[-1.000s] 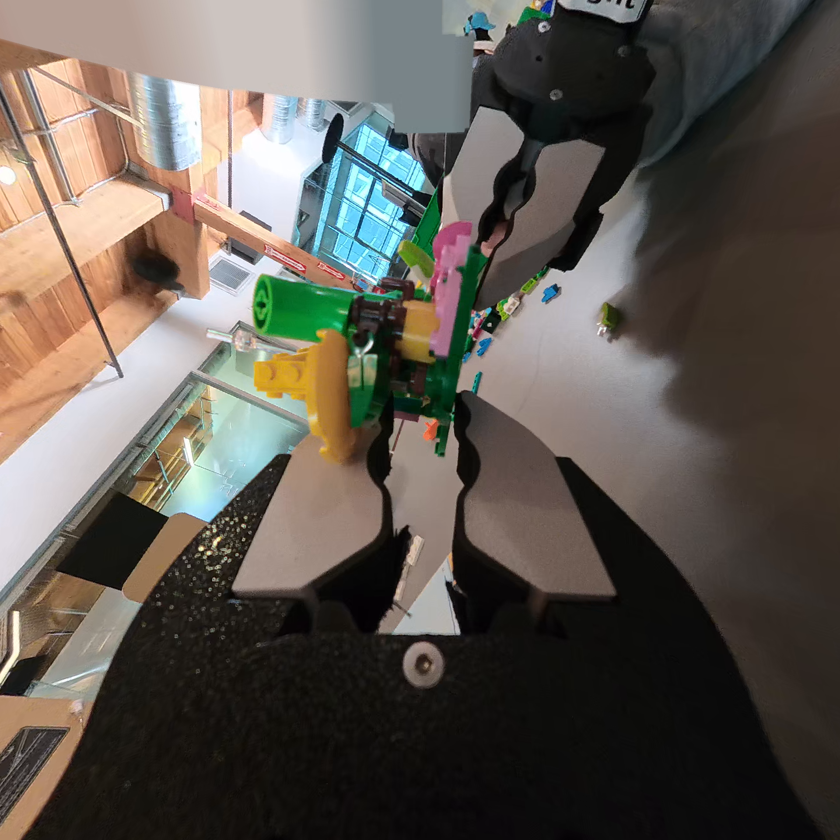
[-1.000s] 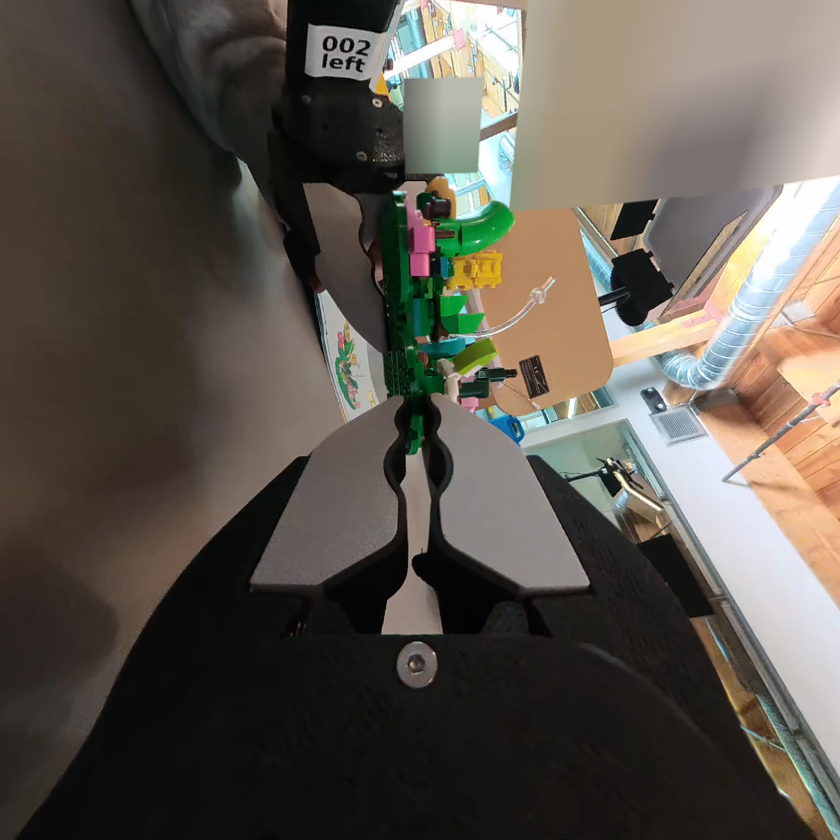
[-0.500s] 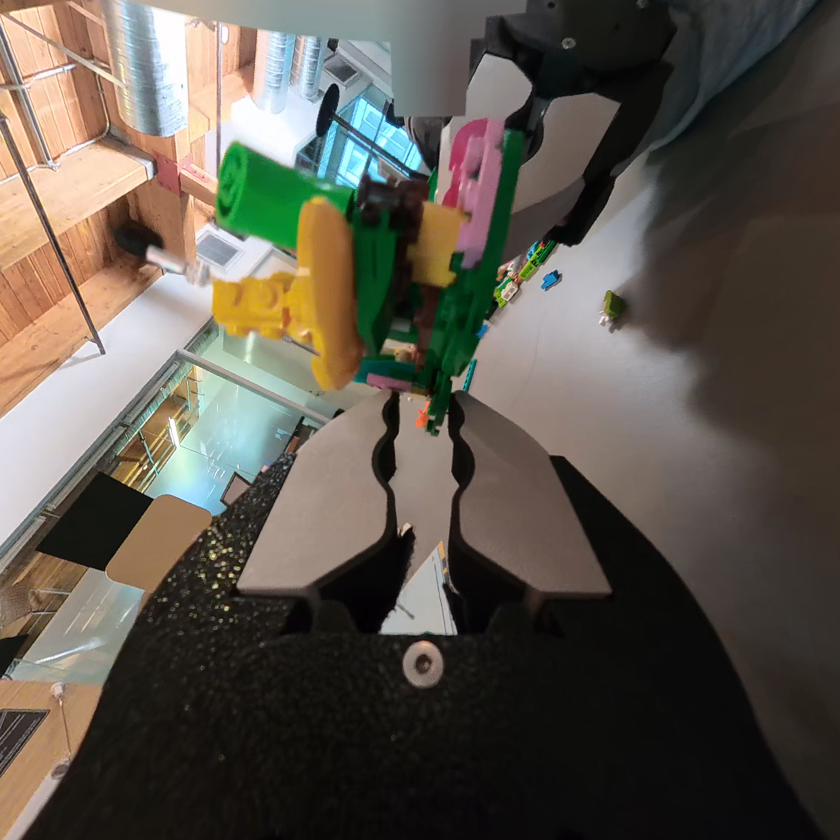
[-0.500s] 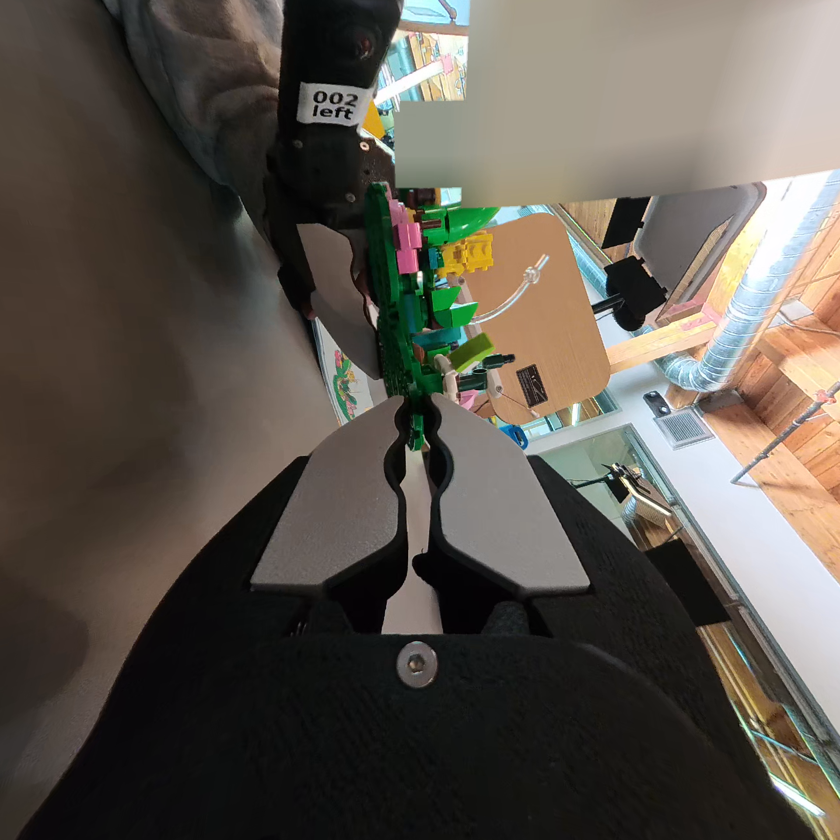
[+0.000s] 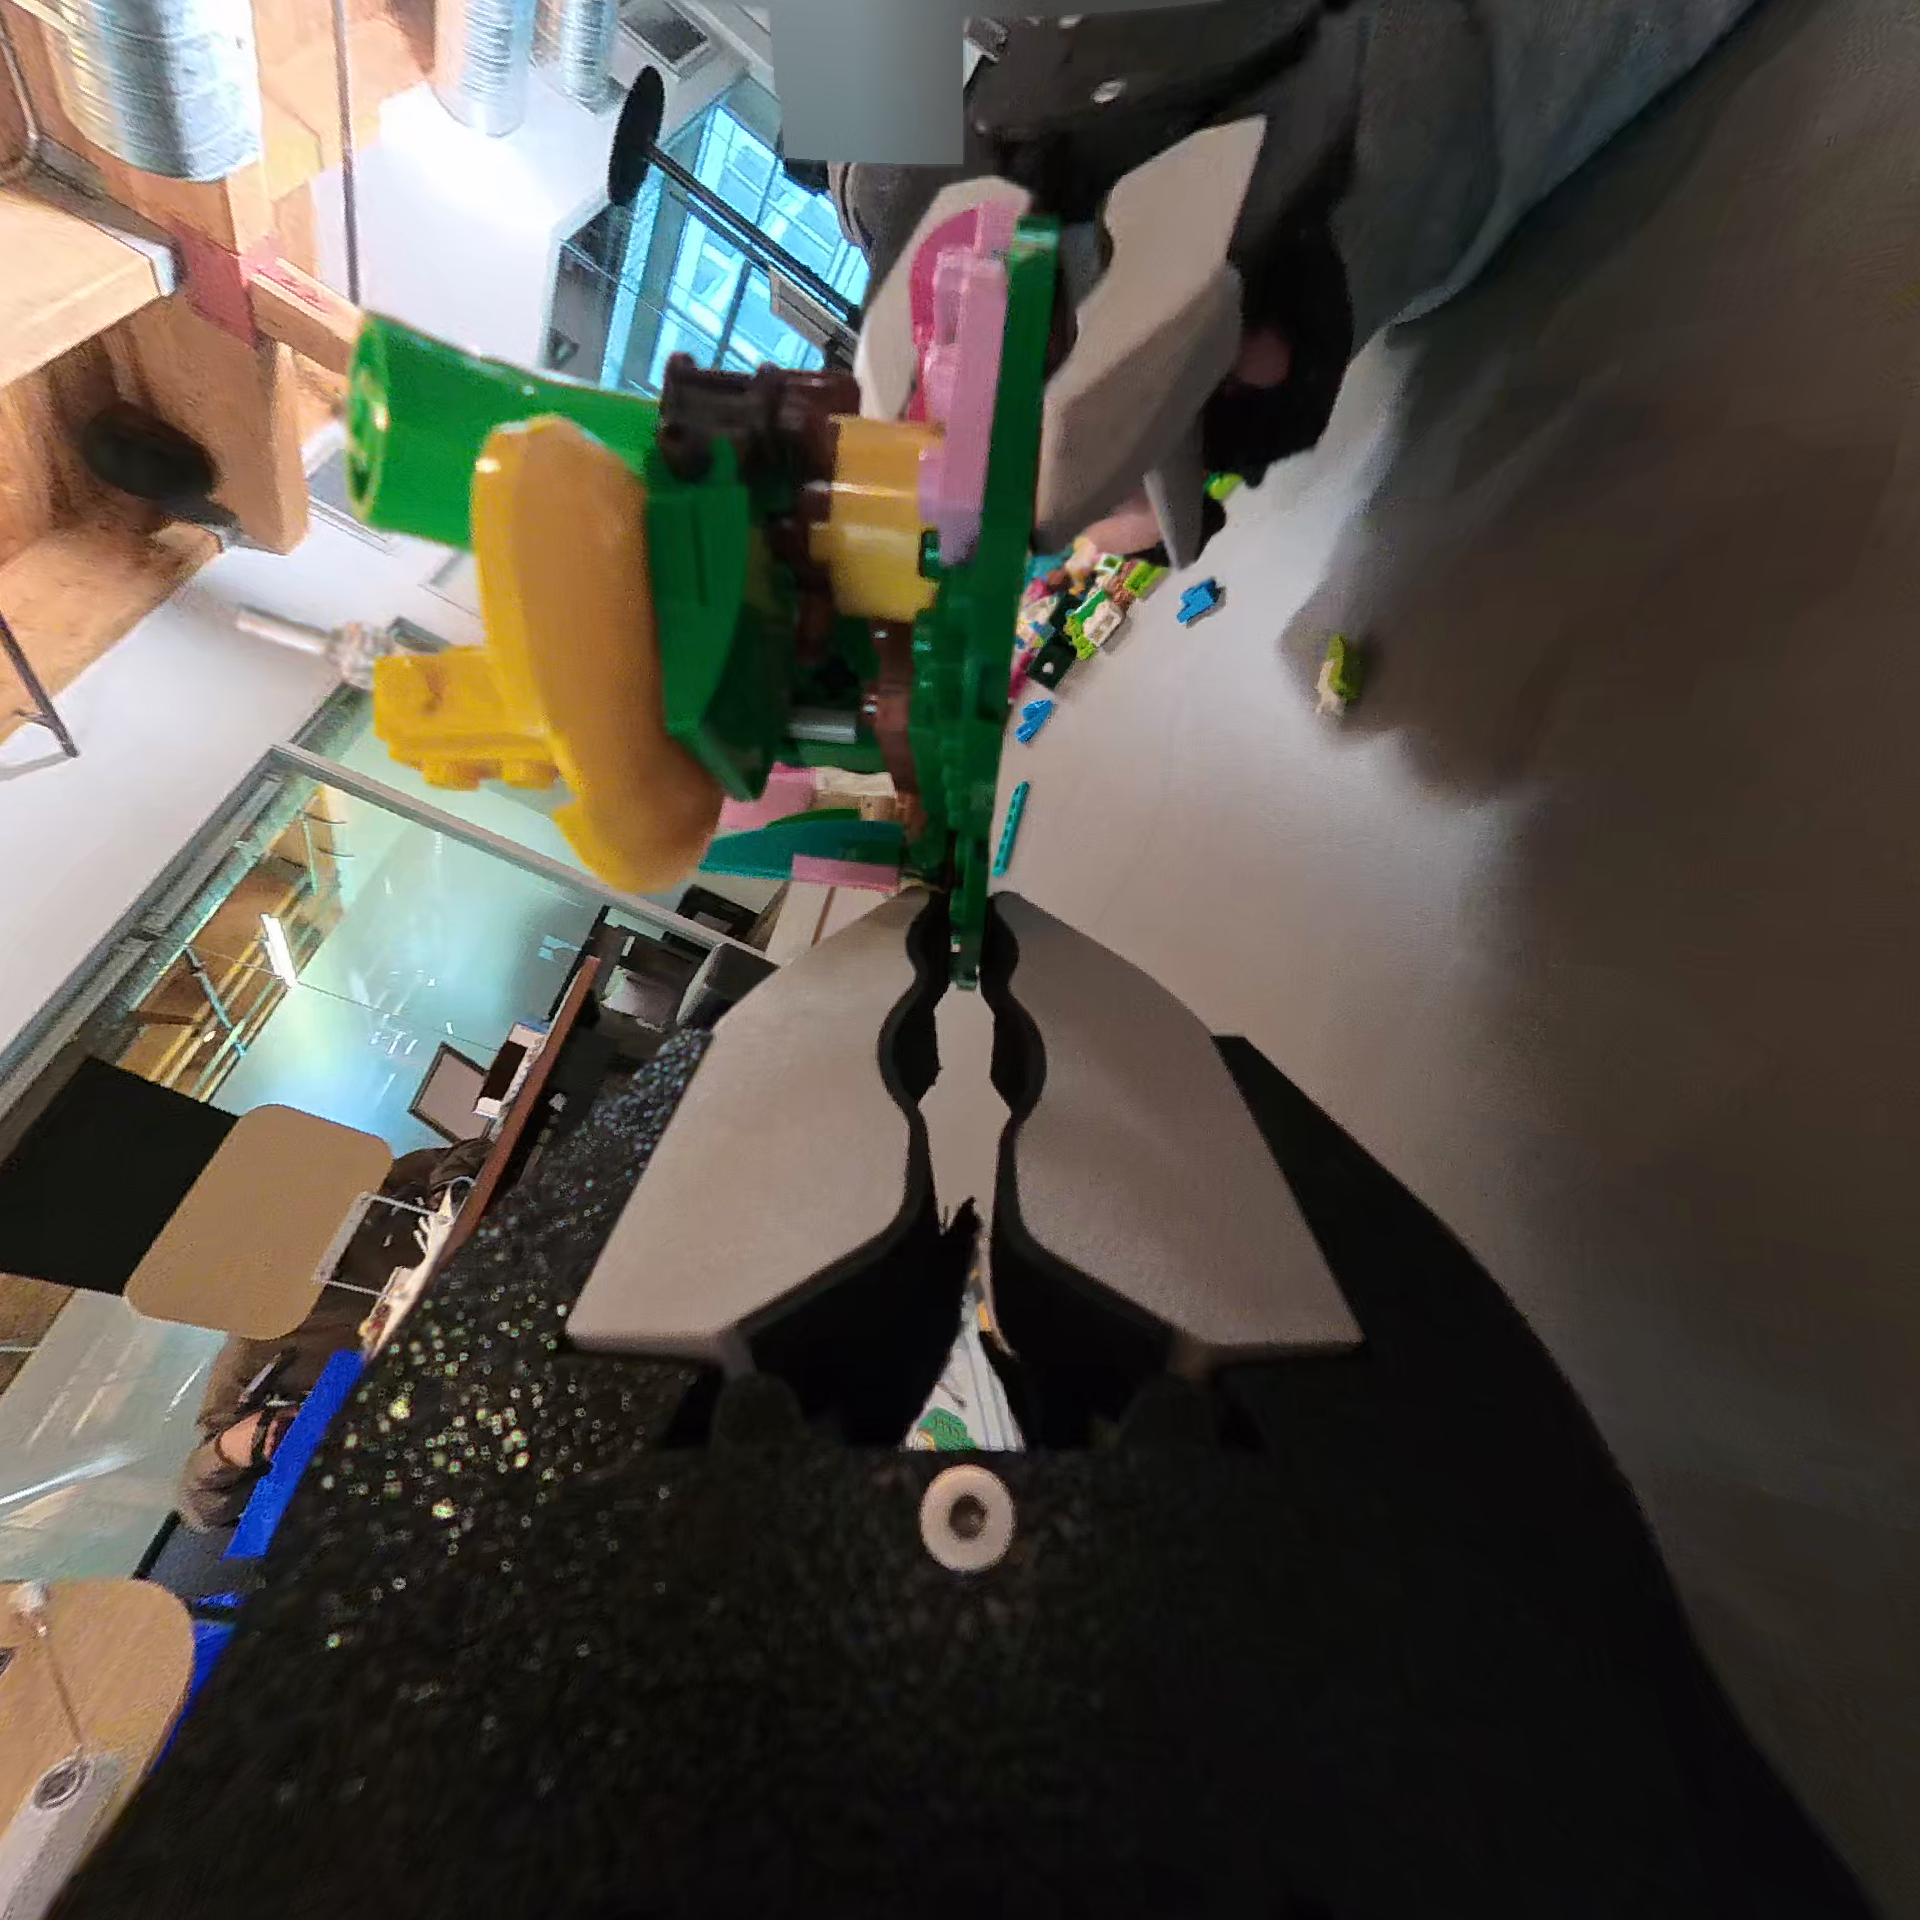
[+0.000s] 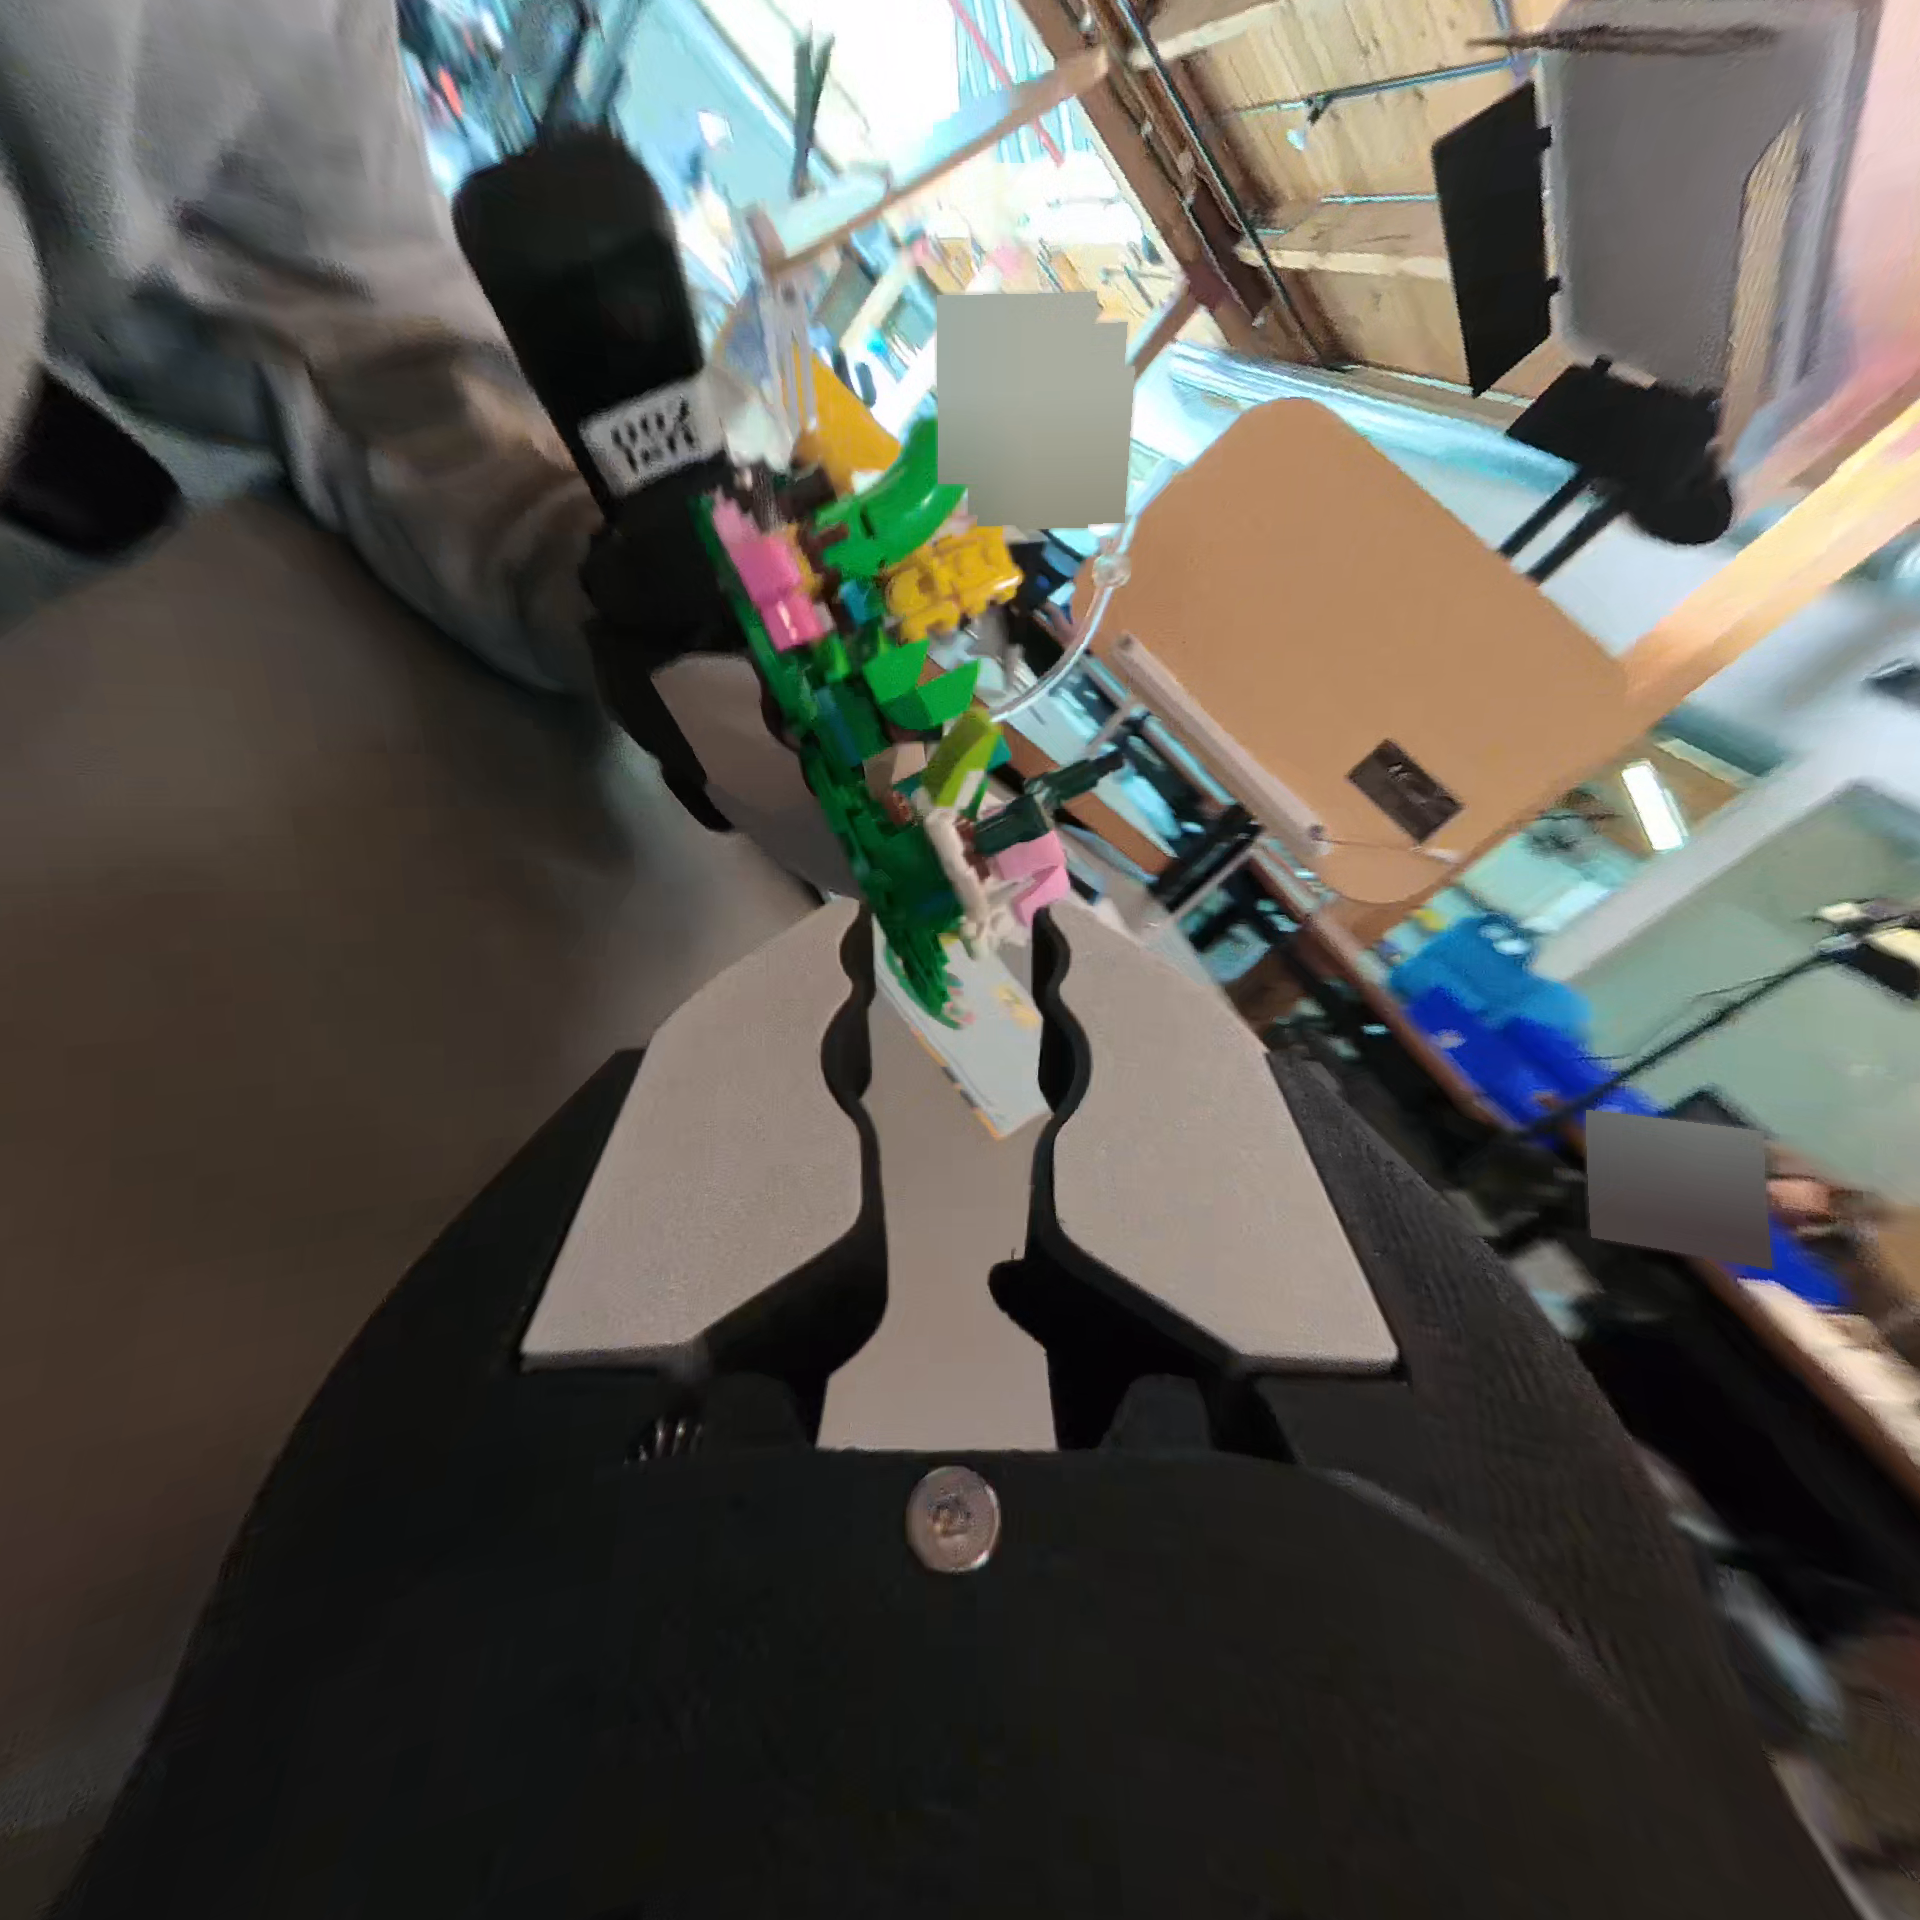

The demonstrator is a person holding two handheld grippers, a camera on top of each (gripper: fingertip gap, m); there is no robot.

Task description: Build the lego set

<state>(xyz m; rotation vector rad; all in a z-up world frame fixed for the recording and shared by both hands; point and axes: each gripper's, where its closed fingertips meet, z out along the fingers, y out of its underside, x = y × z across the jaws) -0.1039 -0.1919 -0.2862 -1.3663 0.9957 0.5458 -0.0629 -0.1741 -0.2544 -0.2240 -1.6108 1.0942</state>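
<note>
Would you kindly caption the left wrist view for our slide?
Left gripper clamps the edge of a green-based lego build, held on edge, loose bricks beyond.

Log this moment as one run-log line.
left gripper: shut on lego build | right gripper: open, at build's edge | loose bricks on table

The lego model (image 5: pixel 966 665) is glossy, smooth plastic. The left gripper (image 5: pixel 964 940) has matt grey fingers (image 5: pixel 800 1143) on a rough, speckled black body, and the table (image 5: pixel 1507 935) looks matt grey.
</note>
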